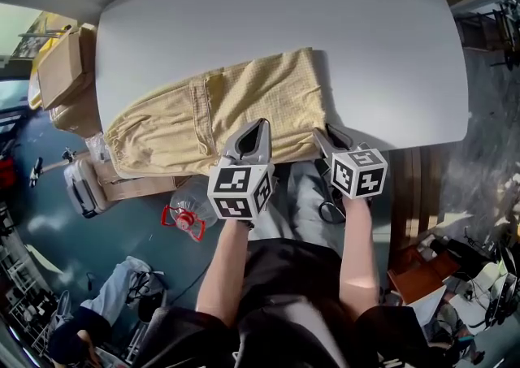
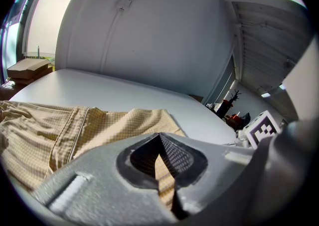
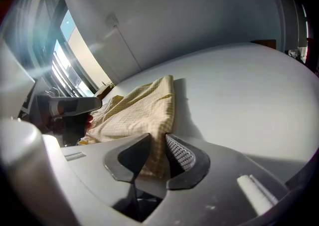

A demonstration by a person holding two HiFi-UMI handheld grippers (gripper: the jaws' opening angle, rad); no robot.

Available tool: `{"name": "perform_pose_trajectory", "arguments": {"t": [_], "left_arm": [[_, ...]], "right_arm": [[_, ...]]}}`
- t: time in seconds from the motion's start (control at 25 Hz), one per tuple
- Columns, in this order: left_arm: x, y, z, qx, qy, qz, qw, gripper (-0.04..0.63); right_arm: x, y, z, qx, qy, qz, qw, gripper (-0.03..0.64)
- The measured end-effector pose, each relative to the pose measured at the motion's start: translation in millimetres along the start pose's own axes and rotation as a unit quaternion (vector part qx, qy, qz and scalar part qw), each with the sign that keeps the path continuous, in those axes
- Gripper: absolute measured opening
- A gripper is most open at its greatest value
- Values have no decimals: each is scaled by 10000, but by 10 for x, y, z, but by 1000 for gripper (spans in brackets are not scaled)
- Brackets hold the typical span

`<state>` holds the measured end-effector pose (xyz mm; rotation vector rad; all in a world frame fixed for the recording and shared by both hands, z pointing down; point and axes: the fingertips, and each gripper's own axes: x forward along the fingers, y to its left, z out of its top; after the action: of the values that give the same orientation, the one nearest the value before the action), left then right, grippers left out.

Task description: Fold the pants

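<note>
Pale yellow checked pants (image 1: 244, 106) lie across the near half of the white table (image 1: 325, 25), their waist end hanging off at the left. My left gripper (image 1: 258, 124) sits at the near edge of the cloth, its jaws closed with a strip of the fabric pinched between them (image 2: 160, 137). My right gripper (image 1: 325, 132) is at the near right corner of the pants. There a fold of the cloth (image 3: 139, 103) runs down between its pads, and both pads press against it (image 3: 157, 140). Both grippers are low, at the table's front edge.
Cardboard boxes (image 1: 61, 66) stand off the table's left end. A plastic bottle with a red cap (image 1: 188, 210) lies on the floor below the near edge. The far and right parts of the tabletop (image 3: 239, 85) are bare white surface.
</note>
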<state>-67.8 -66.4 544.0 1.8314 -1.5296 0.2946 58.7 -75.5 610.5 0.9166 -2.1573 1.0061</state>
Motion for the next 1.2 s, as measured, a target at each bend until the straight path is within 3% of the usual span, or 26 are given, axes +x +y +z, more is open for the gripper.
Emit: {"name": "perform_pose_trajectory", "arguments": {"t": [0.12, 0.44, 0.8, 1.04, 1.2], "left_arm": [[39, -71, 36, -7, -8, 12, 10000, 3], [335, -533, 54, 131, 87, -235, 9996, 3], [943, -1534, -42, 330, 270, -1001, 9941, 3], [1164, -2329, -115, 587, 377, -1650, 9838, 3], [1178, -2532, -95, 611, 340, -1739, 9823, 3]], "right_arm": [[-43, 20, 58, 47, -46, 183, 9998, 64], [-354, -386, 281, 168, -390, 24, 9991, 48], [-1186, -1534, 195, 667, -699, -865, 9916, 48], [-1989, -2293, 10, 1126, -973, -1603, 9758, 46], [-2324, -2466, 17, 1272, -1102, -1673, 9714, 44]]}}
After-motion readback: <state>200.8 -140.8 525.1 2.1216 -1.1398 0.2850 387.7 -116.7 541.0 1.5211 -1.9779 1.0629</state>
